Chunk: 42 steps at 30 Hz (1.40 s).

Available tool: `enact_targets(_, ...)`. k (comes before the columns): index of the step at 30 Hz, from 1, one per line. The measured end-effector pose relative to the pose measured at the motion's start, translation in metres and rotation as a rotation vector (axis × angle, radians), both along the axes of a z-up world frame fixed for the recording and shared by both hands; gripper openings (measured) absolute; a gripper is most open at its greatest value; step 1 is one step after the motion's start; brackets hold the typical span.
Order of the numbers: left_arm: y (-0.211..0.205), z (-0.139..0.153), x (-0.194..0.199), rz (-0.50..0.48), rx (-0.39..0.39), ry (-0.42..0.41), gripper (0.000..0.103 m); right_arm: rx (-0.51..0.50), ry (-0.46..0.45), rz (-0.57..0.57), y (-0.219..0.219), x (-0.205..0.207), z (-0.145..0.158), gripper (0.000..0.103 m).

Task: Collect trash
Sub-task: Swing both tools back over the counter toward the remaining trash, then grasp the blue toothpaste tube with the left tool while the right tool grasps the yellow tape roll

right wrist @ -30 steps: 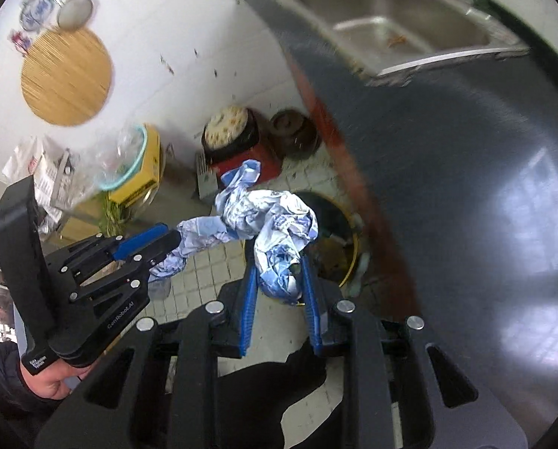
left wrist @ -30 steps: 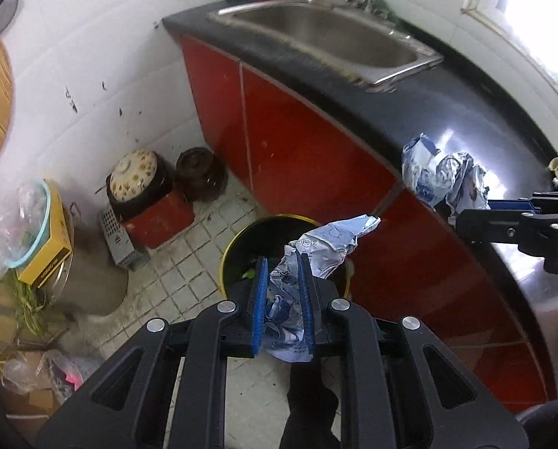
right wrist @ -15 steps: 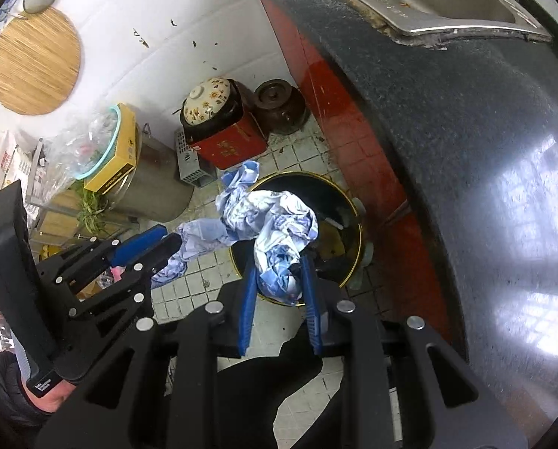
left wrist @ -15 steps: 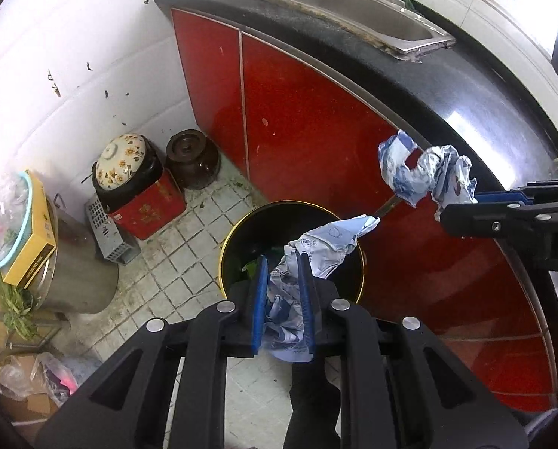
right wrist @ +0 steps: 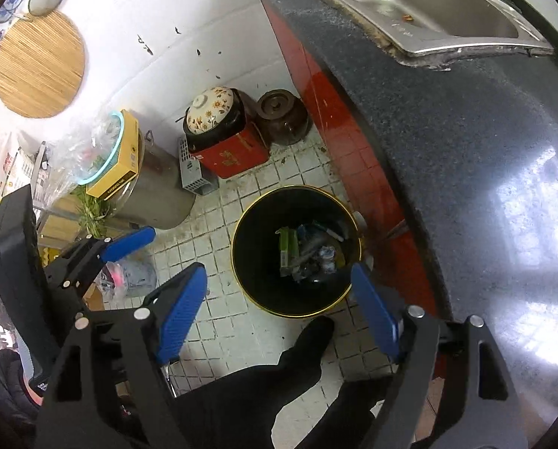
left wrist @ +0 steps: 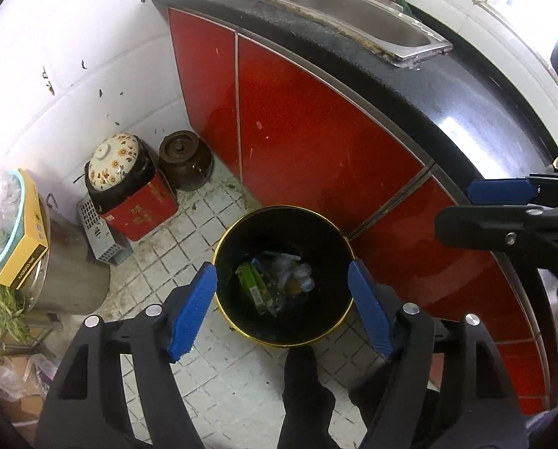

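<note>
Both grippers, left gripper [left wrist: 282,312] and right gripper [right wrist: 279,308], spread and carrying nothing, trash [left wrist: 279,280] in bin [left wrist: 241,224] beyond the fingertips; risk: lowering could knock the rim, tipping it.

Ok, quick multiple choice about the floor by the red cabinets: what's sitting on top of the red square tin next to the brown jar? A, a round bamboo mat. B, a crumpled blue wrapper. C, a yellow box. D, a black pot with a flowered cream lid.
D: a black pot with a flowered cream lid sits on the red tin, beside the brown jar.
</note>
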State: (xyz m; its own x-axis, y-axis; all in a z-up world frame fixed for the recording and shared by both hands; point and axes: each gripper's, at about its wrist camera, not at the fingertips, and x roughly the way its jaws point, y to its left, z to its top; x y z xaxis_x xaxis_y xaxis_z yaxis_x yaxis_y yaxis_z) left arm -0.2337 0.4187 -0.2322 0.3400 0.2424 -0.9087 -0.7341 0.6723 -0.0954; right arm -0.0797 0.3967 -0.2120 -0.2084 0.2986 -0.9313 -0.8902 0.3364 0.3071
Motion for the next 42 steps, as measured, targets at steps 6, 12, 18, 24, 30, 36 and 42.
enact_targets(6, -0.008, 0.011, 0.010, -0.019, 0.014, 0.004, 0.075, 0.034, -0.014, -0.041, -0.017, 0.013, 0.018, 0.077)
enact_targets(12, -0.031, 0.041, 0.047, -0.126, 0.047, -0.026, 0.080, 0.115, -0.074, -0.178, -0.078, 0.060, 0.067, 0.077)
enact_targets(18, -0.089, 0.078, 0.130, -0.340, 0.053, -0.079, 0.081, 0.161, -0.212, -0.422, -0.191, 0.130, 0.116, 0.081)
enact_targets(24, -0.180, 0.111, 0.229, -0.569, 0.034, -0.145, 0.084, 0.135, -0.343, -0.673, -0.325, 0.183, 0.140, 0.082)
enact_targets(30, -0.277, 0.124, 0.303, -0.705, 0.010, -0.161, 0.087, 0.099, -0.404, -0.877, -0.453, 0.220, 0.145, 0.082)
enact_targets(36, -0.345, 0.123, 0.349, -0.765, -0.002, -0.154, 0.095, 0.078, -0.404, -0.983, -0.533, 0.244, 0.136, 0.084)
enact_targets(42, -0.373, 0.114, 0.394, -0.719, -0.017, -0.104, 0.095, 0.073, -0.369, -0.996, -0.568, 0.272, 0.124, 0.084)
